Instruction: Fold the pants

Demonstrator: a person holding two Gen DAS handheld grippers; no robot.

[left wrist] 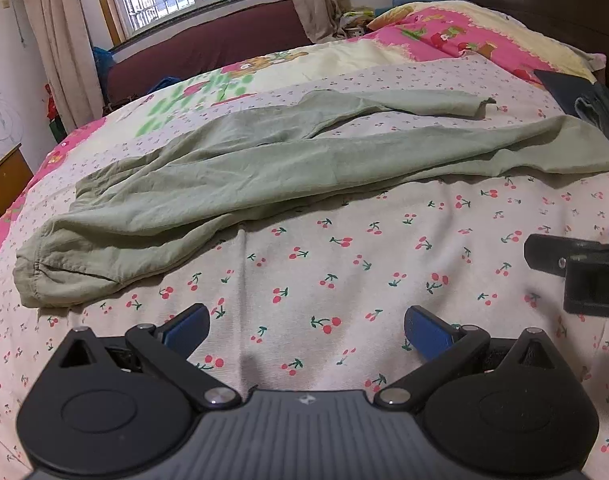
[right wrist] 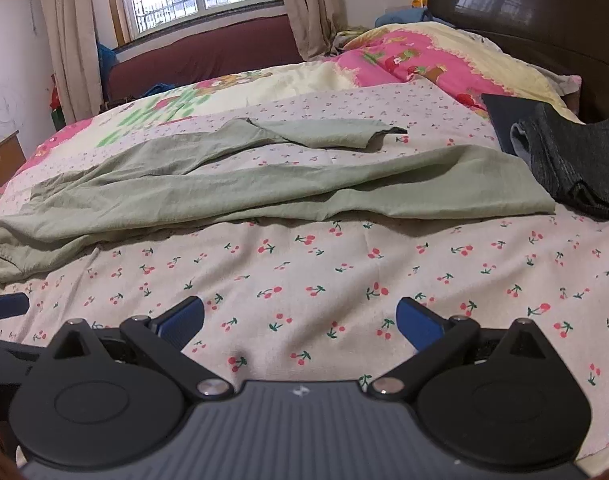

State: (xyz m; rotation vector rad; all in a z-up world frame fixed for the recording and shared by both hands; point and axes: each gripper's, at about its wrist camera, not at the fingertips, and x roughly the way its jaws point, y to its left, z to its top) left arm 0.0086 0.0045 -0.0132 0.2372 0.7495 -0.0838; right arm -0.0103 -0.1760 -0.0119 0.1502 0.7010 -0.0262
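Pale green pants (left wrist: 264, 164) lie spread across the cherry-print sheet, waistband at the left, legs running right; one leg lies farther back, the other nearer. They also show in the right wrist view (right wrist: 264, 184). My left gripper (left wrist: 306, 330) is open and empty, hovering over bare sheet short of the pants. My right gripper (right wrist: 300, 318) is open and empty, also over bare sheet in front of the pants. The right gripper's body shows at the right edge of the left wrist view (left wrist: 584, 272).
A stack of dark folded clothes (right wrist: 564, 156) lies at the right beside the leg ends. A pink and cream quilt (right wrist: 424, 60) and dark headboard (right wrist: 544, 8) lie behind. A maroon sofa (left wrist: 208, 48) and window stand beyond the bed.
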